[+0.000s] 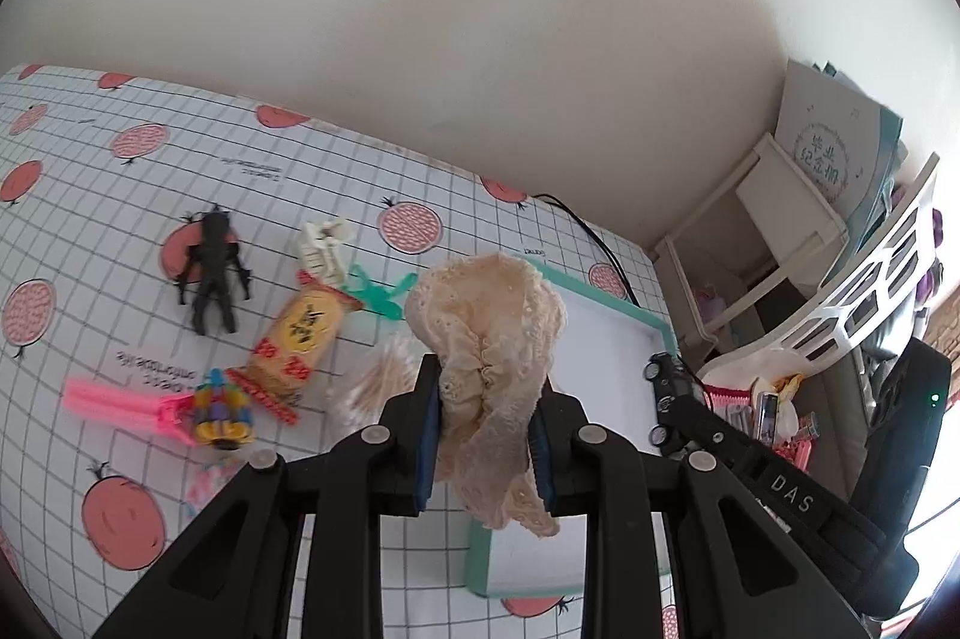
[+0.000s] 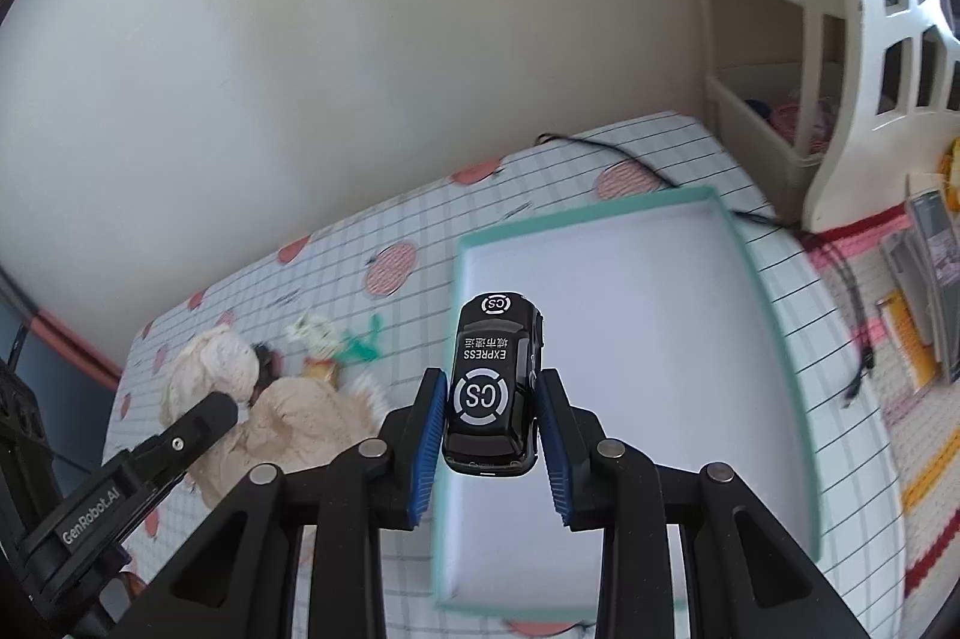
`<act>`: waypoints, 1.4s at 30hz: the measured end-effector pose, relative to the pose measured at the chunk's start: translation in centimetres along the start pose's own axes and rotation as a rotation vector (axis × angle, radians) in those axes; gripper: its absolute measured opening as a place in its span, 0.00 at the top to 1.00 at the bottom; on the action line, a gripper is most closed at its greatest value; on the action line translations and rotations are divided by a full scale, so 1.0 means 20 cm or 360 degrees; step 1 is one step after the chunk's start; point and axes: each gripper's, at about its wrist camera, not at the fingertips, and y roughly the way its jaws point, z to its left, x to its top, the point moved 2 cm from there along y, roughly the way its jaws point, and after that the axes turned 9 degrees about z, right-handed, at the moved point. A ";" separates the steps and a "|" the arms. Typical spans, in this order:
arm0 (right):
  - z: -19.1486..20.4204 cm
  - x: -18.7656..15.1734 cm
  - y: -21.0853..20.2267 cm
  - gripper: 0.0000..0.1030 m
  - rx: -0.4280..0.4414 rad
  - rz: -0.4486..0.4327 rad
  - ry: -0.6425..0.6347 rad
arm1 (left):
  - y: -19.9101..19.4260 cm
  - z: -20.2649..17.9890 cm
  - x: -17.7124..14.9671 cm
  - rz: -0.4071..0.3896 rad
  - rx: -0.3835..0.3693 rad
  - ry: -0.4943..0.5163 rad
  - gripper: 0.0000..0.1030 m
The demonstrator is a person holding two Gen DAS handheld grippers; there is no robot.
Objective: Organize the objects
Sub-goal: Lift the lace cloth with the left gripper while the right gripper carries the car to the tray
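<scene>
Right tool (image 2: 489,420): clamped on a black toy car (image 2: 493,387), blue pads against its two sides, the car's long axis running forward along the fingers, nose away from the camera. Position: held above the teal-rimmed white tray (image 2: 750,255), whose bare floor lies directly beneath and ahead. Left tool (image 1: 483,423): gripping a bunched piece of cream lace cloth (image 1: 486,327), the loose end hanging down between the fingers; it sits over the near left edge of the same tray (image 1: 600,294). Remaining on the patterned surface (image 1: 108,231), left of the tray: black action figure (image 1: 211,279), yellow snack packet (image 1: 300,333), green plastic piece (image 1: 381,300), white clip-like item (image 1: 321,249), pink comb (image 1: 114,402) beside a multicoloured toy (image 1: 222,411), heap of cotton swabs (image 1: 381,381). Governing relation: the tray is straight below the car, so the right side appears nearer to a drop; a short lowering and release should place it, the cloth needing a shift rightward first.
</scene>
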 end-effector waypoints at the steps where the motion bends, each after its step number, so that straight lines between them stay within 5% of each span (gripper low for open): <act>1: -0.03 0.01 0.00 0.69 -0.0010 -0.0008 0.0013 | 0.02 -0.02 0.01 -0.0002 0.0012 0.0004 0.74; 18: -0.31 0.15 0.13 0.69 -0.0125 -0.0051 0.0132 | 0.39 -0.37 0.19 0.0019 -0.0047 0.0151 0.74; 31: -0.40 0.12 0.27 0.69 -0.0169 -0.0056 0.0083 | 0.76 -0.40 0.11 0.0189 -0.0008 0.0158 0.74; 42: -0.47 0.08 0.36 0.69 -0.0216 -0.0011 0.0119 | 0.88 -0.35 0.07 0.0294 0.0085 0.0157 0.74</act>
